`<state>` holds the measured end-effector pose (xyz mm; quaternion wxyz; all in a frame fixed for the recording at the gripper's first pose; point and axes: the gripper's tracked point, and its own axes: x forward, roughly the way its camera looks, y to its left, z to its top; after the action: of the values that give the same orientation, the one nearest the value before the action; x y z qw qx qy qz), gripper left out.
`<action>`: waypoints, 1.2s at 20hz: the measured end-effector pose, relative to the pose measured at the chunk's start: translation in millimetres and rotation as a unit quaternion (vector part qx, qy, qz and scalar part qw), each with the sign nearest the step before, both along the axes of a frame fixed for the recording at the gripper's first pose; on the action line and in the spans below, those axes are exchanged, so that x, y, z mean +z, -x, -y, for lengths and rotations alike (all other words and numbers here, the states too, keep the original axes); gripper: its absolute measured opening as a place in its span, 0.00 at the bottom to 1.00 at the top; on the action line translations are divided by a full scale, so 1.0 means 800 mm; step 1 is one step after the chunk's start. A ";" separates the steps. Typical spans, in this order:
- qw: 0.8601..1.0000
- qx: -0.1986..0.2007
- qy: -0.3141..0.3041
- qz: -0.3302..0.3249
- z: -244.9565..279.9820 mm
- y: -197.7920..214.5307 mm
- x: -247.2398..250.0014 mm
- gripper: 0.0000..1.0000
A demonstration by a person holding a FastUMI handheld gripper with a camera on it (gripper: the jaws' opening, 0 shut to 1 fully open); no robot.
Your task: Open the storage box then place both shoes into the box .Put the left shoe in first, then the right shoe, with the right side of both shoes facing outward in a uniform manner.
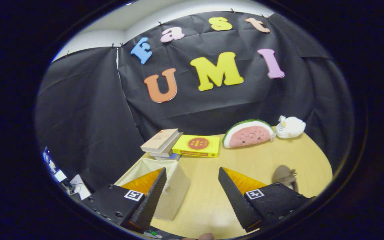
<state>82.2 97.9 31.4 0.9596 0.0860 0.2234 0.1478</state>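
Above yellow table [212, 200], fingers [192, 173] spread empty, beige storage box [175, 190] beside, black cloth wall [88, 126]

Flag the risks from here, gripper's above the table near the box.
1. The gripper is open and holds nothing; the storage box sits partly behind one finger, so a descent could clip its rim.
2. Only one shoe shows, half hidden behind the other finger; left or right can't be told, so the order could go wrong.
3. The stacked books sit just beyond the box and could be knocked.
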 end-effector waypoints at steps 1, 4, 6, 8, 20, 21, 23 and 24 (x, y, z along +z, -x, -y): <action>1.000 -0.012 0.022 0.011 0.035 -0.003 -0.007 0.95; 0.994 -0.047 0.093 0.033 0.140 -0.005 -0.025 0.95; 0.991 -0.061 0.116 0.021 0.190 -0.009 -0.049 0.96; 0.988 -0.074 0.136 0.001 0.230 -0.015 -0.083 0.96; 0.972 -0.102 0.104 -0.185 0.299 -0.053 -0.293 0.96; 0.970 -0.100 0.093 -0.203 0.298 -0.053 -0.307 0.95; 0.967 -0.086 0.061 -0.230 0.287 -0.053 -0.320 0.80; 0.968 -0.081 0.036 -0.236 0.280 -0.054 -0.317 0.67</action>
<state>125.5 -126.1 -221.9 0.8910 0.1019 0.4408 0.0373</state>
